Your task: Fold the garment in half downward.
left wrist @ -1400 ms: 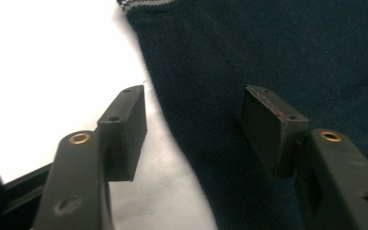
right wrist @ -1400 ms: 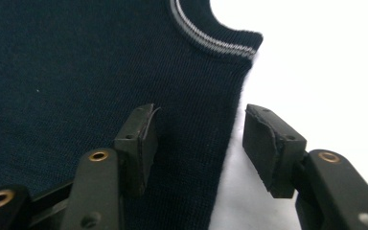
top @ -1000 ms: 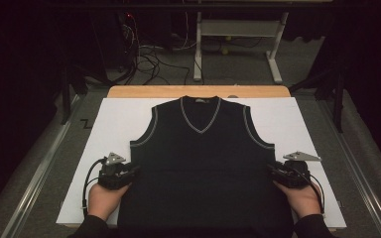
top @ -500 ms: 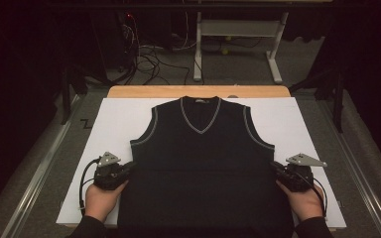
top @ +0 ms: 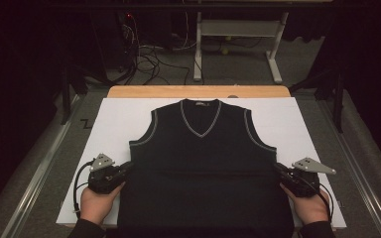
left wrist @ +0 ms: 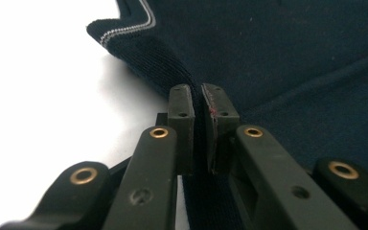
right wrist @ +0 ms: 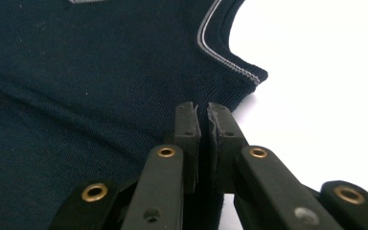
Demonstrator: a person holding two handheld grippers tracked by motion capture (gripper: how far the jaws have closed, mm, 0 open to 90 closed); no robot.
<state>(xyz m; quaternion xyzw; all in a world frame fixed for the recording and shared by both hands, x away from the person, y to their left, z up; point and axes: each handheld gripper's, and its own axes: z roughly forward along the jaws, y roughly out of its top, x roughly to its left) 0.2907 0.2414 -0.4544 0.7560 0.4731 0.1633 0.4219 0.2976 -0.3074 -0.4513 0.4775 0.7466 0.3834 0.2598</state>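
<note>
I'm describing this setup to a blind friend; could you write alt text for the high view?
A dark sleeveless V-neck sweater lies flat on a white sheet over a table, seen from above. A person's hands come in from the bottom, and the left gripper and right gripper each pinch a side edge of it below the armholes. Cables and a metal stand sit on the dim floor beyond.

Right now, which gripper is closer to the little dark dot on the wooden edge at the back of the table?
The right gripper. The dark dot sits right of the sweater vest's collar; the left gripper grips the vest's opposite side, farther away.
</note>
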